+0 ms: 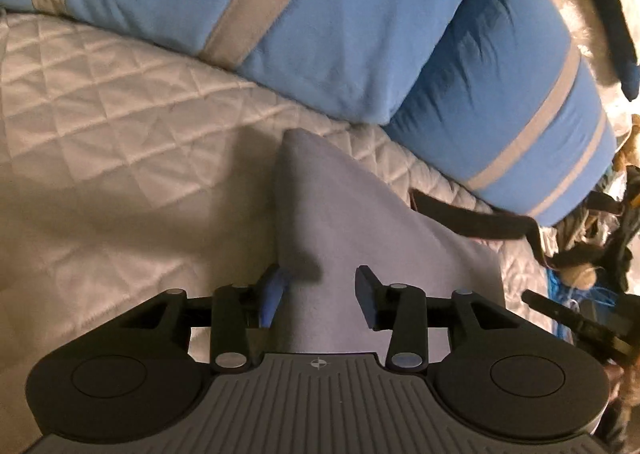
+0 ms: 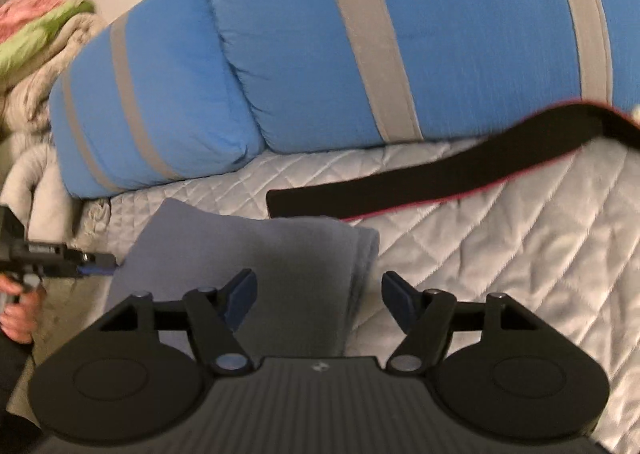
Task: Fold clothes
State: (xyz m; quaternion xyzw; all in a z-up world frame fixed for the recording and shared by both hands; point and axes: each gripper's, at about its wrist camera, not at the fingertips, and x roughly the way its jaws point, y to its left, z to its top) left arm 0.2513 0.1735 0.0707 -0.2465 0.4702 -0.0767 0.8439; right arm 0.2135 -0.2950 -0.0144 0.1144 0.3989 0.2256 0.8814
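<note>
A grey-blue folded garment [image 1: 360,214] lies on the white quilted bed cover [image 1: 100,114]. My left gripper [image 1: 320,294] stands open over the garment's edge. A raised ridge of the cloth runs between its fingers and partly hides the left blue pad [image 1: 274,294]. In the right wrist view the same garment [image 2: 260,246] lies flat with layered edges on its right side. My right gripper [image 2: 320,294] is open just above that right edge, its left finger over the cloth and its right finger over the quilt [image 2: 500,234]. The left gripper [image 2: 96,268] meets the garment's left edge, with a hand [image 2: 16,318] holding it.
Two blue pillows with grey stripes [image 1: 320,14] [image 1: 500,94] lie behind the garment. A black strap with a red edge [image 2: 440,178] crosses the quilt beside it. Crumpled bedding in pink, green and beige [image 2: 32,34] is piled at the far left. Dark clutter [image 1: 600,254] sits off the bed's right side.
</note>
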